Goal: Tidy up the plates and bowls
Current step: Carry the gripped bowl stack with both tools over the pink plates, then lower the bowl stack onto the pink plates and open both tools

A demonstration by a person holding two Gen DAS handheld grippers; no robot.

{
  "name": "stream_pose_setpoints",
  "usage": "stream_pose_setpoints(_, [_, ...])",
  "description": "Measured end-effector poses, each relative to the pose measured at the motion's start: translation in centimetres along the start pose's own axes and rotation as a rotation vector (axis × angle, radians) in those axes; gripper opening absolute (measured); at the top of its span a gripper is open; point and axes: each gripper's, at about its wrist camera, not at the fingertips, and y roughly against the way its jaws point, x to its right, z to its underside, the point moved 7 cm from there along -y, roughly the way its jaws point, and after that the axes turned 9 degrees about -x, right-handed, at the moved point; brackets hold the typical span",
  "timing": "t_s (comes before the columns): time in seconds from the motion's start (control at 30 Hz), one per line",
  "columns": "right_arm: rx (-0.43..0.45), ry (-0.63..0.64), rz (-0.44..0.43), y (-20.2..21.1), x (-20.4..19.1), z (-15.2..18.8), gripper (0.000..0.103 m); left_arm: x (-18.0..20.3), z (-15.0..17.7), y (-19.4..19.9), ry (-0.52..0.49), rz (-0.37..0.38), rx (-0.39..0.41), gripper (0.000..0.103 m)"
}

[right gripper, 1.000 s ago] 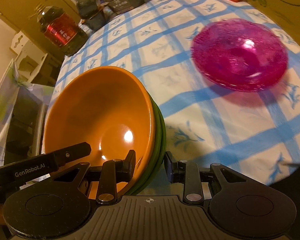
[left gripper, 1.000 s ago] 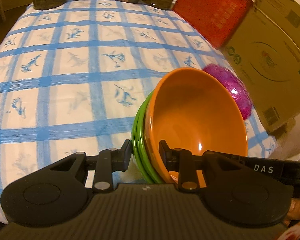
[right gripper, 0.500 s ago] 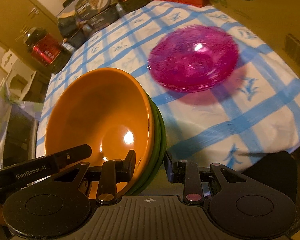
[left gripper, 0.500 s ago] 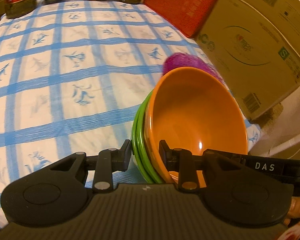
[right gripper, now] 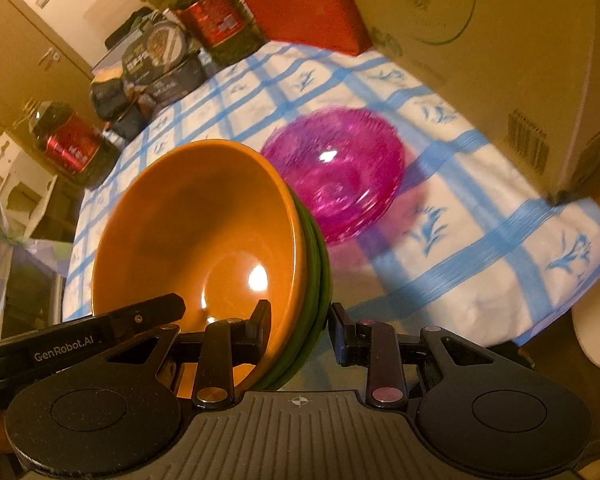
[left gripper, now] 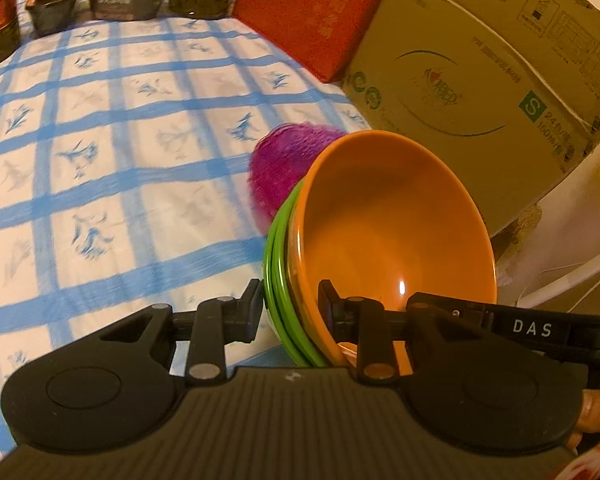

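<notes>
Glossy orange bowl [left gripper: 396,232]; translucent, textured pink bowl [right gripper: 336,176]; checked cloth on the tabletop [left gripper: 100,168]; matt cardboard box [left gripper: 472,80].

Orange bowl [left gripper: 392,220], green bowls [left gripper: 278,264], magenta bowl [right gripper: 340,172], blue-checked tablecloth [left gripper: 100,140].

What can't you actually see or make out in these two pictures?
- Green bowls: only rims show in both views; the orange bowl nested inside hides the rest, so their count is unsure.
- Pink bowl: blurred in the right view, half hidden behind the stack in the left.
- Cardboard box: cut off by the frame edge.
- Small print on the tins: unreadable.
</notes>
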Motion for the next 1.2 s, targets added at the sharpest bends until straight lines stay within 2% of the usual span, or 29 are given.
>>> stream_pose_setpoints(0.33, [0.033, 0.026, 0.027, 1.1, 1.2, -4.8, 0.031, 2.1, -4.6, -1.3, -0.02, 0.014, 0.011, 0.025])
stream_pose_setpoints(0.67, [0.007, -0.002, 0.028, -1.7, 2.6, -10.5, 0.031, 1.8, -9.6, -5.5, -0.003, 0.001, -0.025, 0.025])
stream_pose_setpoints(0.9, [-0.04, -0.024, 0.029, -4.7, 3.8, -12.8, 0.031, 0.6, -11.1, -8.5, 0.028, -0.011, -0.064, 0.025])
stream_pose_setpoints(1.2, [-0.064, -0.034, 0.033, -6.7, 4.8, -13.2, 0.031, -0.4, -11.1, -10.7, 0.042, -0.011, -0.085, 0.026])
